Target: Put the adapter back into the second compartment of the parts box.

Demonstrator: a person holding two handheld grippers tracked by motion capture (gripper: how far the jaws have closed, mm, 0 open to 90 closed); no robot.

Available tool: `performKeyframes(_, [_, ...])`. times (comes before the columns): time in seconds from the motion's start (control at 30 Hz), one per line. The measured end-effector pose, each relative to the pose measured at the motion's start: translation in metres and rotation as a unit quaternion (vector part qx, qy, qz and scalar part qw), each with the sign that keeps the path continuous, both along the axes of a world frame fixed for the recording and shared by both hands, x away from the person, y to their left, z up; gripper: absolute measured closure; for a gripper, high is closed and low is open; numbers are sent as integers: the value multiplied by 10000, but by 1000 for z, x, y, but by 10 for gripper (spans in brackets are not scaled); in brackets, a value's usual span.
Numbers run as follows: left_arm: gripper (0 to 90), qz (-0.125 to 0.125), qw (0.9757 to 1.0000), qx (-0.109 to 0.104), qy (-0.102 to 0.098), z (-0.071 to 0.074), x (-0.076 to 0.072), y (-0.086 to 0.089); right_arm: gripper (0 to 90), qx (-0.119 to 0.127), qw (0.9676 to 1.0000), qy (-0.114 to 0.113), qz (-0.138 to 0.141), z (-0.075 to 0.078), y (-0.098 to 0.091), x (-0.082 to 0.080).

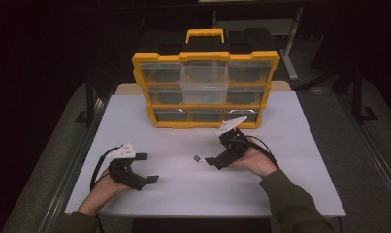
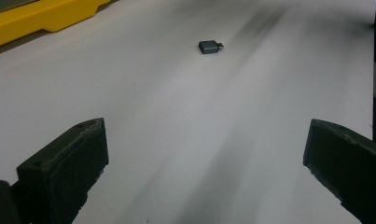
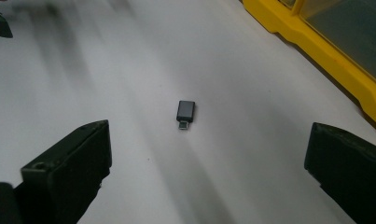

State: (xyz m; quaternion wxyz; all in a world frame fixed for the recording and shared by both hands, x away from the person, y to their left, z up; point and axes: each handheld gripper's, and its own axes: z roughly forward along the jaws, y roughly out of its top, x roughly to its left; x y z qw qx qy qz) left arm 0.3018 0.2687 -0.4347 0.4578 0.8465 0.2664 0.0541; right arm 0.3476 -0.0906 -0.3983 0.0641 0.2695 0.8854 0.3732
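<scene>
A small dark adapter point(image 3: 186, 112), possibly a USB type though too small to confirm, is lying flat on the white desk point(image 1: 290, 145), near the middle and well in front of the yellow organizer point(image 1: 205, 90) standing at the far edge. The right tool point(image 1: 211, 160) is hovering just beside the adapter, jaws spread and empty. The left tool point(image 1: 147, 168) is resting farther off, jaws likewise spread, facing the adapter.

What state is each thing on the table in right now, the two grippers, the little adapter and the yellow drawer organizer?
left gripper: open, holding nothing.
right gripper: open, holding nothing, pointed at the adapter.
adapter: lying flat on the table, untouched.
organizer: standing upright, one clear middle drawer pulled out, other drawers pushed in.
</scene>
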Motion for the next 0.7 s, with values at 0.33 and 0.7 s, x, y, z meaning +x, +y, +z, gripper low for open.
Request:
performKeyframes(0.33, [0,-5,10000,-3,5,0,0,0,95,-57,10000,-24,20,1,4,4])
performKeyframes(0.7, [0,-38,10000,-14,17,0,0,-1,273,-138,9999,38,97,1,10,8])
